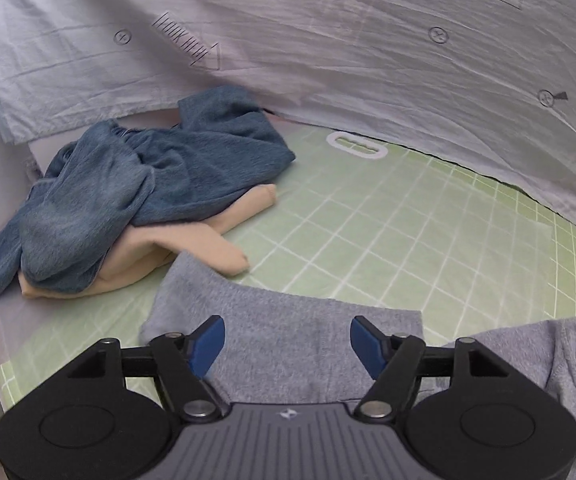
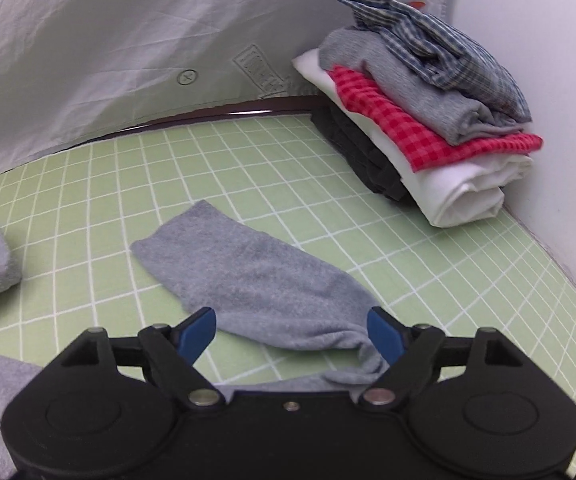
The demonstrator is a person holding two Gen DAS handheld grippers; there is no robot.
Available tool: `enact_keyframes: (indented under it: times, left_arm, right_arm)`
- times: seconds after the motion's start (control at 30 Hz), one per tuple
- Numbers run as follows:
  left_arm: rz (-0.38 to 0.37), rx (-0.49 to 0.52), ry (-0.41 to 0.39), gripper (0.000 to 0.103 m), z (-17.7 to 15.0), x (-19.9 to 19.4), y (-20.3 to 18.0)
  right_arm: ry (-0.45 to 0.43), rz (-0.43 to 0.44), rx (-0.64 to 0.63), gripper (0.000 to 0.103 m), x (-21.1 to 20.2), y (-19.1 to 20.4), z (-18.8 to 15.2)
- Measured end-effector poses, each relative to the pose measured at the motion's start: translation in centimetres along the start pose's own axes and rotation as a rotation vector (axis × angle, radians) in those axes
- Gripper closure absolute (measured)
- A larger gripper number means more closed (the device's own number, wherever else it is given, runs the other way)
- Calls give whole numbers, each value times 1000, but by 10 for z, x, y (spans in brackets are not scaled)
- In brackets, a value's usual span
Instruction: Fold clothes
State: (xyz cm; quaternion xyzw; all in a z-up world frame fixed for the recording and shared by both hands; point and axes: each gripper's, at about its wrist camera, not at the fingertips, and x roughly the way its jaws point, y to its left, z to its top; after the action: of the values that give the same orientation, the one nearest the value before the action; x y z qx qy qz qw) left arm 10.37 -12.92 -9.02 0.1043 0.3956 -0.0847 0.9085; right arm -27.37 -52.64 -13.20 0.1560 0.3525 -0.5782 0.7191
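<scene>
both grippers are sitting over a grey sweatshirt (image 1: 288,336) that's lying on the green grid mat (image 1: 408,240). left gripper (image 1: 288,344) is hanging with its blue fingers (image 1: 207,344) spread wide, nothing clamped, grey fabric lying flat under the gap. right gripper (image 2: 290,338) is likewise showing fingers (image 2: 195,334) wide apart, gripping nothing; a grey sleeve (image 2: 255,276) is stretching away from it across the mat (image 2: 87,200), bunched end lying just beside the right-hand finger. a blue garment (image 1: 135,184) is sitting crumpled on top of a peach one (image 1: 191,240) at the mat's far left. a folded stack (image 2: 428,112) is resting in the far right corner: dark piece at the bottom, then white, red check, grey, blue plaid on top. a wrinkled white sheet (image 1: 328,40) is hanging behind everything.
</scene>
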Motion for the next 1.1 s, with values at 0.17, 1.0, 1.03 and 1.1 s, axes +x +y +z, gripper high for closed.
enact_keyframes:
  times: [0.17,1.0,1.03,1.1]
  left_arm:
    - [-119,195,-60,14,0,-9,-52]
    - [-229,273,158,13,-16,57,-128]
    - [-231,265,163,13,-16,57,-126]
    - [-233,243,170,13,-17,58,-123]
  right_arm:
    - [-20,119,-144,10,1,42,9]
    - [-226,567,-131,8,28,204,140]
    - [-246,595,-74,8,24,202,152]
    - [-239,624,-17,6,21,202,160]
